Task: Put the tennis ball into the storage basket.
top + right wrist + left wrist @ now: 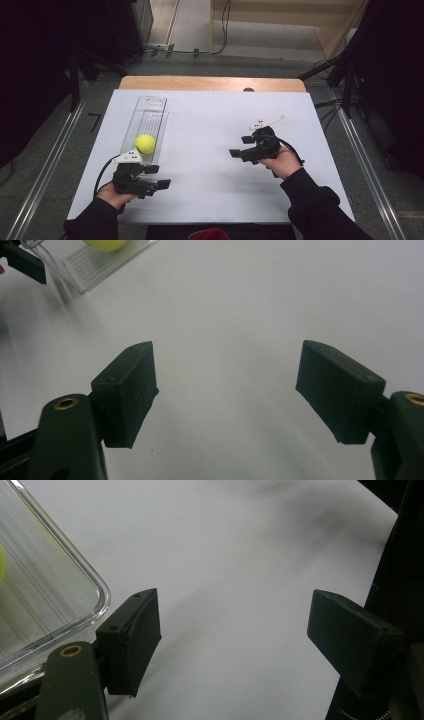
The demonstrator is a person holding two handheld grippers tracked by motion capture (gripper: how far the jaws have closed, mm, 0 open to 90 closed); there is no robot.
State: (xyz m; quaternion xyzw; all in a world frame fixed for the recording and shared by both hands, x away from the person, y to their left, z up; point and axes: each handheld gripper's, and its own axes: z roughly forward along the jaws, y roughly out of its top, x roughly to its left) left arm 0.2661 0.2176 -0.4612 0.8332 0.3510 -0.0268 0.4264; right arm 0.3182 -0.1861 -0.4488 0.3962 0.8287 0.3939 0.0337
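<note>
Tennis ball [145, 144] sits in the clear tray [150, 112] just ahead of my left gripper [159, 184], both grippers' fingers [131, 640] spread empty, so I'd approach it slowly from above.

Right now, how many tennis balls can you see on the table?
1. The tennis ball sits inside the clear tray, at its near end, just ahead of the left tool.

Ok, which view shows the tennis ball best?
The high view: the whole yellow tennis ball sits in the clear tray, near its end by the left hand-held gripper. The right gripper view catches its lower part at the top edge; the left gripper view, a yellow sliver.
</note>
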